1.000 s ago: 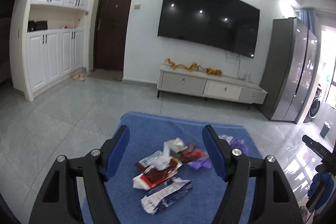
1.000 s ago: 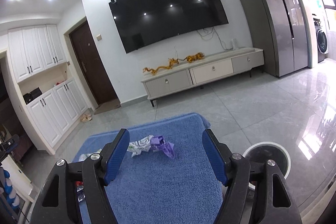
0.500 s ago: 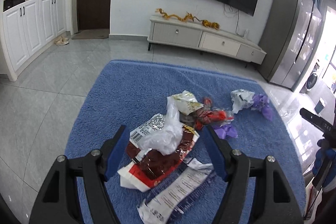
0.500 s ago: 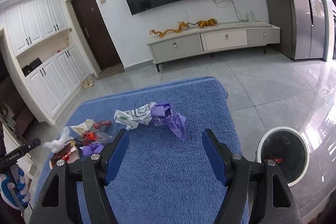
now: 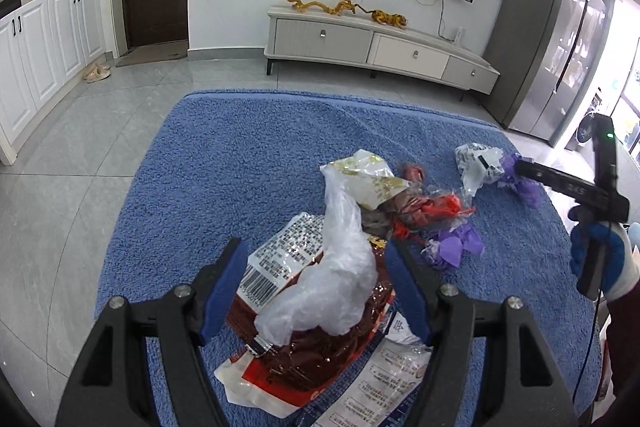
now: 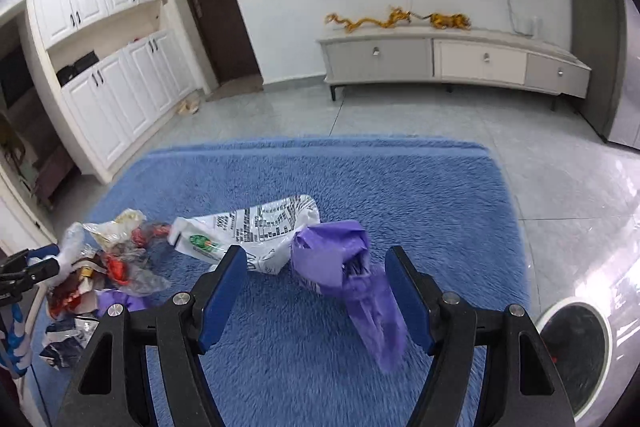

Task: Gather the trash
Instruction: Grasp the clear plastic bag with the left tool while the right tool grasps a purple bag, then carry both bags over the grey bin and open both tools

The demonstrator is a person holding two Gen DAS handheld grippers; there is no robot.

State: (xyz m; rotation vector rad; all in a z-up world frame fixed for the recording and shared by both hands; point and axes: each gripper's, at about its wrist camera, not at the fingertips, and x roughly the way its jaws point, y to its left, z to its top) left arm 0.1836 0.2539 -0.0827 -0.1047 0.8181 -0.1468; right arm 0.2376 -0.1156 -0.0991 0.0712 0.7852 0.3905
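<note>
Left wrist view: left gripper (image 5: pixel 316 285) jaws open, straddling a clear plastic bag (image 5: pixel 332 279) atop wrappers on the blue rug (image 5: pixel 240 163). Right gripper (image 6: pixel 316 287) open around a purple wrapper (image 6: pixel 344 267); bin (image 6: pixel 576 347) at 4 o'clock. Step: reaching for grasps. Next, likely lower and close.

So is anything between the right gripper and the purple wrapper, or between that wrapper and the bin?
Nothing visible. The open right gripper already straddles the purple wrapper, with only a white wrapper beside it on its left. The bin stands on bare floor off the rug's right edge, the way to it unobstructed.
</note>
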